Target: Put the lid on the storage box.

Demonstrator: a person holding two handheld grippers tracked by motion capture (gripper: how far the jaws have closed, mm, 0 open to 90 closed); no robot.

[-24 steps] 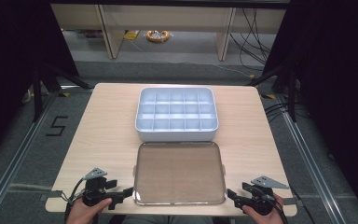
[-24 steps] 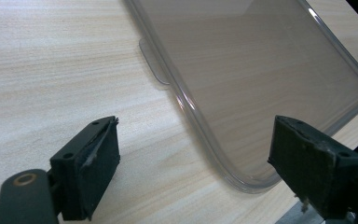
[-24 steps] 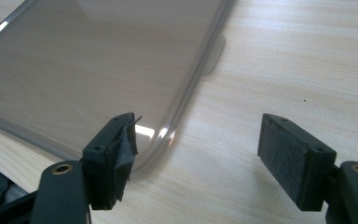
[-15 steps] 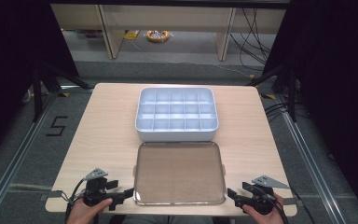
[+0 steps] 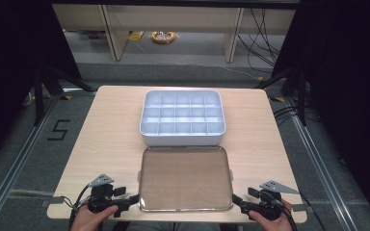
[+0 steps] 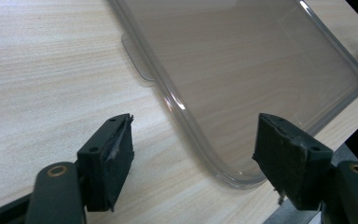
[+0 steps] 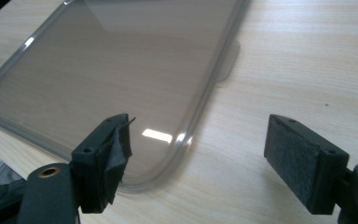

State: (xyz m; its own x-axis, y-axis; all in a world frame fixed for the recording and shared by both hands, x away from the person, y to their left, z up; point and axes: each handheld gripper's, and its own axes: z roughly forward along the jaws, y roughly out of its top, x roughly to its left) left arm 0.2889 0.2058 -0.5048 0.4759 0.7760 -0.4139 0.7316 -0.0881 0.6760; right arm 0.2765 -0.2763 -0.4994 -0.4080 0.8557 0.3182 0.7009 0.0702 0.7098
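A clear plastic lid [image 5: 185, 178] lies flat on the wooden table [image 5: 111, 139], just in front of a white compartment box [image 5: 182, 118]. My left gripper [image 5: 127, 198] rests at the lid's near left corner, jaws open and pointing at it. In the left gripper view the lid [image 6: 251, 60] has its rounded corner between the spread jaws of that gripper [image 6: 196, 140], untouched by the pads. My right gripper [image 5: 241, 199] sits open at the near right corner. The right gripper view shows the lid [image 7: 121, 60] with its corner between that gripper's [image 7: 200, 137] parted jaws, also untouched.
The box holds several empty compartments. Small tabs stick out from the lid's sides [image 6: 137, 56] [image 7: 228, 60]. Bare wood lies left and right of the box and lid. The table's front edge runs just behind both hands.
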